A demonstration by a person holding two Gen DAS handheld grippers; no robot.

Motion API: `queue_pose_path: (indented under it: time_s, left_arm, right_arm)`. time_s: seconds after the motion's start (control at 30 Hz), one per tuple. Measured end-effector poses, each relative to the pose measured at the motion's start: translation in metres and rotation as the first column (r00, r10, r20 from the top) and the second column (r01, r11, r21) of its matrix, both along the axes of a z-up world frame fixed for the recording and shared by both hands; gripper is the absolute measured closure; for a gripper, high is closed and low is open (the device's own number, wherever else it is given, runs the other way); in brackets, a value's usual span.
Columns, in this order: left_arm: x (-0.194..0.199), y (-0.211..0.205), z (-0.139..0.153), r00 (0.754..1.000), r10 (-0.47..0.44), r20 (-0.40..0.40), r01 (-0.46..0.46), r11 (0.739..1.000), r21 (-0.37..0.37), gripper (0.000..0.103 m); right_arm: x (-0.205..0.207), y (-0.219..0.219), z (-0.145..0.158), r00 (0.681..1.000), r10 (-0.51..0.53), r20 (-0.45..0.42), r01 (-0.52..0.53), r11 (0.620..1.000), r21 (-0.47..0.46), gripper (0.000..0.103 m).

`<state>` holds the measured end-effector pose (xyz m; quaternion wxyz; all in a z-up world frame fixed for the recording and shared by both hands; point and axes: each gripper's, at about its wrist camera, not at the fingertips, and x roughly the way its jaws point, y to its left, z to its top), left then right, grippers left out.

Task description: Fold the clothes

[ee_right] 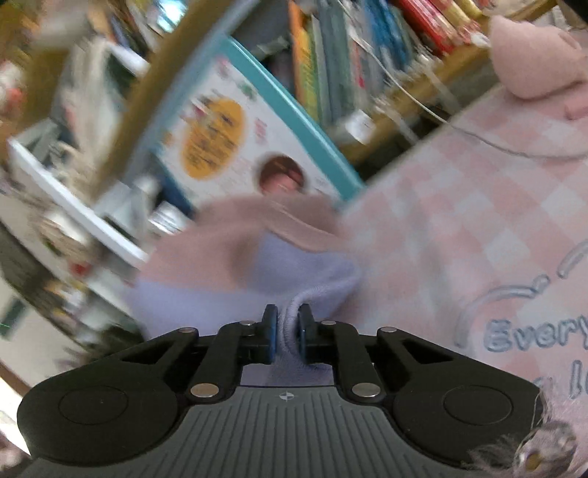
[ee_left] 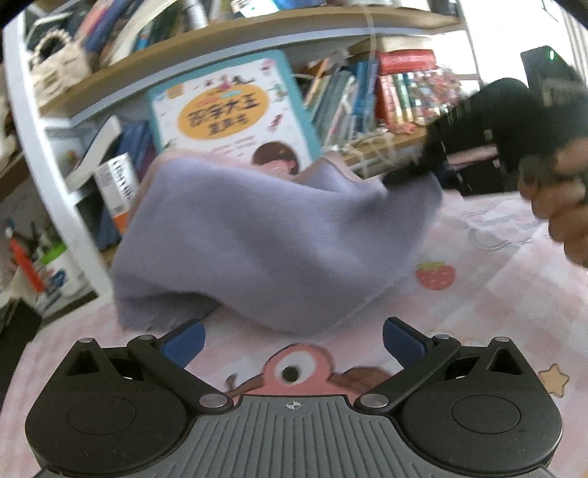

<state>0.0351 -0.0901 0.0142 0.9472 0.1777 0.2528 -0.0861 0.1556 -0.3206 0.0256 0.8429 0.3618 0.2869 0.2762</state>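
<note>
Lavender garment [ee_left: 264, 242], draped half-raised over the pink checked bedsheet [ee_left: 496, 294], taken here as the landmark. My right hand-held gripper [ee_right: 286, 327] is clamped on a bunched corner of the cloth, its blue pads [ee_right: 271, 331] pressed against the fold from both sides; in the left wrist view that corner is the garment's high end, up toward the bookshelf [ee_left: 239, 33]. My left hand-held gripper [ee_left: 293, 340] stands apart and empty, low over the sheet, just short of the garment's near hem, which sags onto the sheet directly ahead of it. The cloth's long axis runs from that low left hem up to the raised right corner. I judge the free lower corner falls to my left hand.
</note>
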Motion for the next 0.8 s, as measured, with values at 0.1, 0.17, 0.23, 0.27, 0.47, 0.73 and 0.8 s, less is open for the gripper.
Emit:
queue_pose_path:
  time_s: [0.1, 0.17, 0.23, 0.27, 0.47, 0.73, 0.8]
  left_arm:
    - [-0.001, -0.014, -0.001, 0.999, -0.017, 0.051, 0.015, 0.999, 0.042, 0.0]
    - [0.002, -0.021, -0.002, 0.997, -0.011, 0.076, 0.006, 0.998, 0.068, 0.0]
    - [0.006, -0.028, -0.004, 0.995, -0.007, 0.096, -0.002, 0.996, 0.094, 0.0]
    - [0.008, -0.031, -0.005, 0.995, -0.006, 0.104, -0.005, 0.994, 0.106, 0.0]
    - [0.021, -0.042, -0.017, 0.984, 0.025, 0.175, -0.065, 0.972, 0.224, 0.029]
    - [0.015, -0.017, 0.004, 0.975, 0.033, 0.218, -0.056, 0.994, 0.099, 0.083]
    - [0.007, -0.014, 0.011, 0.971, 0.027, 0.236, -0.047, 0.996, 0.079, 0.083]
  right_arm:
    - [-0.009, -0.006, 0.012, 0.997, 0.028, 0.07, -0.033, 0.996, 0.083, 0.093]
    - [-0.013, -0.007, 0.018, 0.993, 0.043, 0.106, -0.056, 0.991, 0.122, 0.093]
    - [-0.014, -0.007, 0.021, 0.992, 0.057, 0.116, -0.072, 0.988, 0.137, 0.093]
    - [-0.015, -0.006, 0.022, 0.991, 0.063, 0.117, -0.079, 0.987, 0.139, 0.093]
    - [-0.018, -0.007, 0.023, 0.99, 0.081, 0.117, -0.099, 0.983, 0.157, 0.094]
    - [-0.008, -0.003, 0.002, 0.993, 0.118, 0.013, -0.118, 0.972, 0.201, 0.077]
    - [-0.002, -0.001, -0.01, 0.988, 0.15, -0.043, -0.134, 0.958, 0.254, 0.072]
